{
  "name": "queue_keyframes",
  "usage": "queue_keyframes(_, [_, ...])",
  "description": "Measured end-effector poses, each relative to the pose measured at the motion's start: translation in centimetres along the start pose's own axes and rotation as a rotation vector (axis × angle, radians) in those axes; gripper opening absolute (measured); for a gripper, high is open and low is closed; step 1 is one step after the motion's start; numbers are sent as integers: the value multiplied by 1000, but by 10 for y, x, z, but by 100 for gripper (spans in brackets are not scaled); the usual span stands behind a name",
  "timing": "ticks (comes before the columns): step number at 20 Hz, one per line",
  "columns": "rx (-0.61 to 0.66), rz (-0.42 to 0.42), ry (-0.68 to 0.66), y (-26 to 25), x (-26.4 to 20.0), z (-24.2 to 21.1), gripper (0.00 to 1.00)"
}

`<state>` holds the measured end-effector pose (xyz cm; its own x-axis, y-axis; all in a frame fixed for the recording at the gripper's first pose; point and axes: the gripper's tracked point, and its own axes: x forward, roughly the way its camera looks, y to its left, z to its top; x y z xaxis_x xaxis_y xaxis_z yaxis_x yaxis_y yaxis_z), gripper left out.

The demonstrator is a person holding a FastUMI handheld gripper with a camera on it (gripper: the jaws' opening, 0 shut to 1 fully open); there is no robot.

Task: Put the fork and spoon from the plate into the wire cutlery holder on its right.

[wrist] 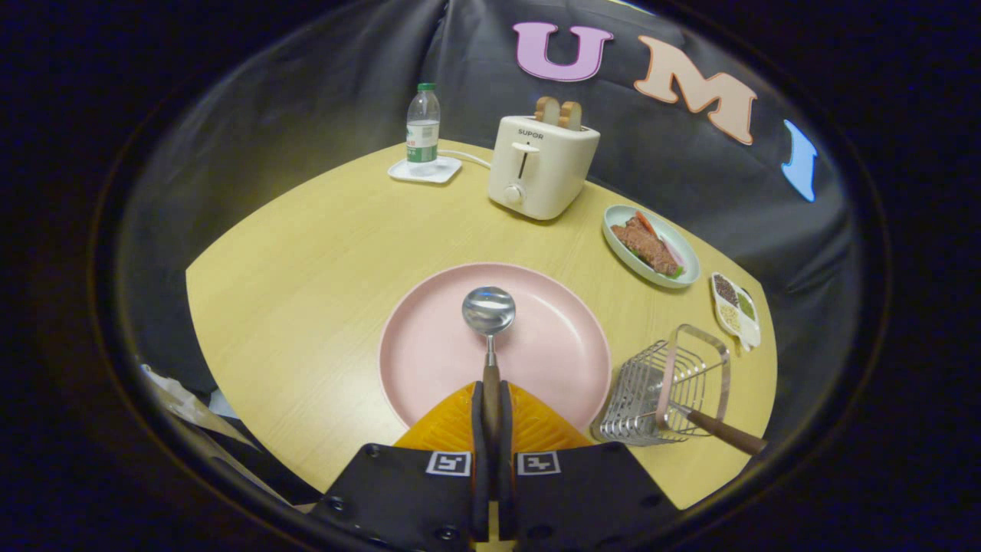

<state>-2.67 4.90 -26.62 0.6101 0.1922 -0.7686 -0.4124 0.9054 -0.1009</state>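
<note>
Gripper view: my fingers [491, 418] are closed tight on the wooden handle of the spoon [489, 314], both pressing it from either side, with the shiny bowl sticking out ahead of them over the middle of the pink plate [429, 337]. I judge the spoon is lifted or just about to lift; I cannot tell whether its bowl is touching the plate surface.

To the right of the plate, just beside its rim, stands the wire holder [663, 391]. A brown wooden handle [724, 433] pokes out of it toward the near right, which I take to be the fork already dropped in, though its head is hidden among the wires. The plate holds nothing but the spoon.

So I read the job as roughly half done: fork delivered, spoon in hand. What's left is to carry the spoon right, tip it so the bowl or the handle goes down through the holder's open top, and let go without knocking the fork handle or the light wire frame.

Farther off on the desk [306, 276] sit a toaster [540, 165], a bottle [422, 123], a food dish [651, 245] and a small tray [736, 307], all well clear of my path.
</note>
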Motion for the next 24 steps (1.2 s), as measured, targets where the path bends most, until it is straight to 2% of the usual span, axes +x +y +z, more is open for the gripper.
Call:
queue_keyframes(9, [13, 2, 46, -46, -32, 17, 8])
queue_keyframes(12, [14, -41, 64, -72, -40, 14, 8])
queue_keyframes(24, [72, -91, 110, -129, -73, -2, 8])
